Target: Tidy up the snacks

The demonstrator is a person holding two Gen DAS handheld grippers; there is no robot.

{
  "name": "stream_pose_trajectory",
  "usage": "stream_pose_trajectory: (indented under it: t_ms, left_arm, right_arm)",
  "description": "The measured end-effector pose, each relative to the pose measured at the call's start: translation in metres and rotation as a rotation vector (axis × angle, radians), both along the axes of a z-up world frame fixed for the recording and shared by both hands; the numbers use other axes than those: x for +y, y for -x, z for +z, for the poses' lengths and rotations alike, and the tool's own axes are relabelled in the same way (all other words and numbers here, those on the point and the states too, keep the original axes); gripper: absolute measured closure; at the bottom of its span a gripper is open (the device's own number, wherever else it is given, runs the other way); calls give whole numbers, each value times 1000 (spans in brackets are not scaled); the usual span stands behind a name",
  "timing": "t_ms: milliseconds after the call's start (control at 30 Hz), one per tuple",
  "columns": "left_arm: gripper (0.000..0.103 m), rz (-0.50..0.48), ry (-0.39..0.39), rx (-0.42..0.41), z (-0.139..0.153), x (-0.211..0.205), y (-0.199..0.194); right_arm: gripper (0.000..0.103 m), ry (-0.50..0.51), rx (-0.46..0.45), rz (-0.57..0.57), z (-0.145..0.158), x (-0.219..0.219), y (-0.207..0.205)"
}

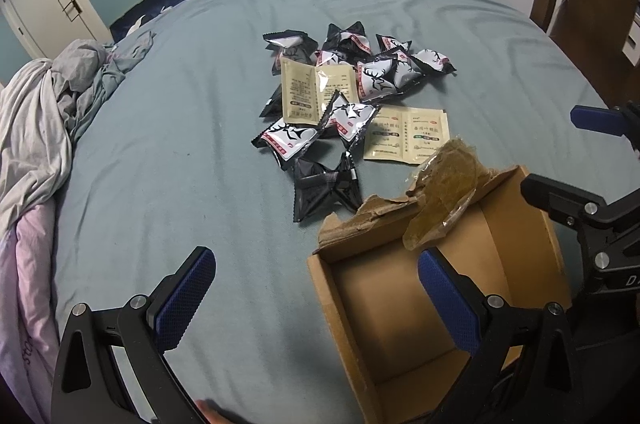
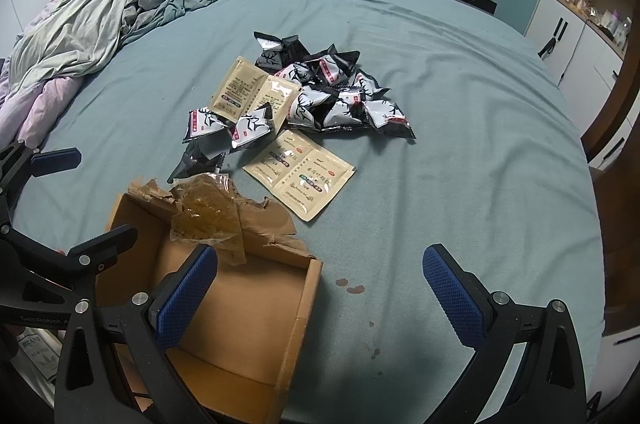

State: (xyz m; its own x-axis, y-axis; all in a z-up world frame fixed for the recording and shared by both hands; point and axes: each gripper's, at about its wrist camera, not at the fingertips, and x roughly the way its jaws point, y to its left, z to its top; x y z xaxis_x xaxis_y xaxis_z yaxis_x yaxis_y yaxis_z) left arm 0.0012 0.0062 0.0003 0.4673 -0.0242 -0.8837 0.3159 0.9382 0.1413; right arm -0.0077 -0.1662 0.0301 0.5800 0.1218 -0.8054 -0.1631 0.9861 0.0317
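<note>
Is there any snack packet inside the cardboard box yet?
No. The cardboard box shows only its bare brown floor, while the black-and-white snack packets and beige sachets all lie on the bed beyond it.

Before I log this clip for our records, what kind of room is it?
Most likely a bedroom. The snacks and cardboard box sit on a bed sheet, a crumpled blanket lies at one side, and white cabinets line the wall.
</note>
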Motion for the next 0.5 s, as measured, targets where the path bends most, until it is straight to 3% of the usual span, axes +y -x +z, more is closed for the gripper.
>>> stream_pose_trajectory:
  t_ms: [500]
  left_arm:
    - [0, 11, 19, 21, 1, 3, -1]
  right_arm:
    - [0, -4, -1, -16, 0, -2, 0]
